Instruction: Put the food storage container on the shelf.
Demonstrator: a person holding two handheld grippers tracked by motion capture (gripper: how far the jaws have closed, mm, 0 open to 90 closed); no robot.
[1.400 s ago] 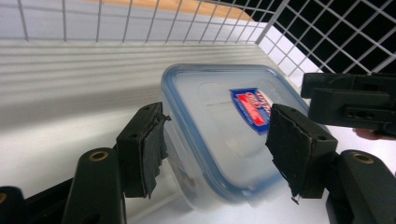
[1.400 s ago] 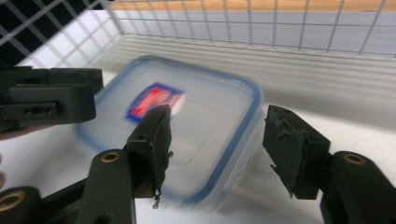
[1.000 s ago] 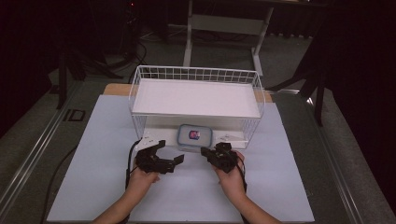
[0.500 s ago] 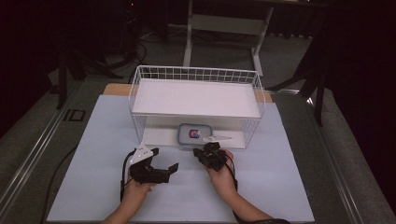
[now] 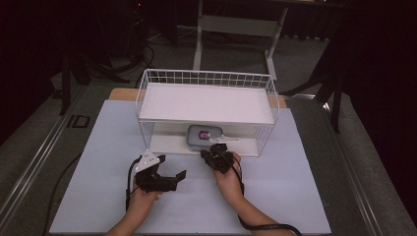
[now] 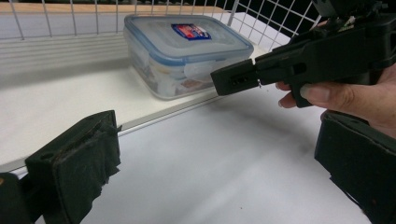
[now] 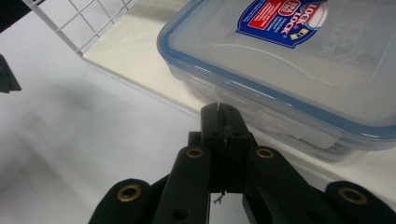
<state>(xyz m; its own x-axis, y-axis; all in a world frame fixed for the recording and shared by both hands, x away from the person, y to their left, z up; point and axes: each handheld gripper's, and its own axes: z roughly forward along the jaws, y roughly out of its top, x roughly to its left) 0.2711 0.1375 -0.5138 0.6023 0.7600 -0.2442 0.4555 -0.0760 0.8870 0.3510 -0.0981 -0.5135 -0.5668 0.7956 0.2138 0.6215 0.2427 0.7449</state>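
Observation:
A clear plastic food box (image 5: 201, 136) with a blue-rimmed lid and a red label sits on the lower shelf of a white wire rack (image 5: 206, 78). In the right gripper view the box (image 7: 299, 70) lies just ahead of my right gripper (image 7: 223, 112), whose jaws are pressed together with nothing between them. From above, my right gripper (image 5: 212, 151) points at the box's near edge. My left gripper (image 5: 179, 176) rests lower left on the white table, jaws spread wide and empty. The left gripper view shows the box (image 6: 184, 51) and the right gripper (image 6: 231, 79) beyond its own open jaws.
The rack has an upper white shelf (image 5: 206, 103) over the box and wire sides. The white tabletop (image 5: 285, 196) stretches around both hands. A table frame (image 5: 241, 24) and dark floor lie beyond the rack.
My right gripper has moved forward and left toward the box's near edge. The left gripper has drifted slightly back toward the person and turned.

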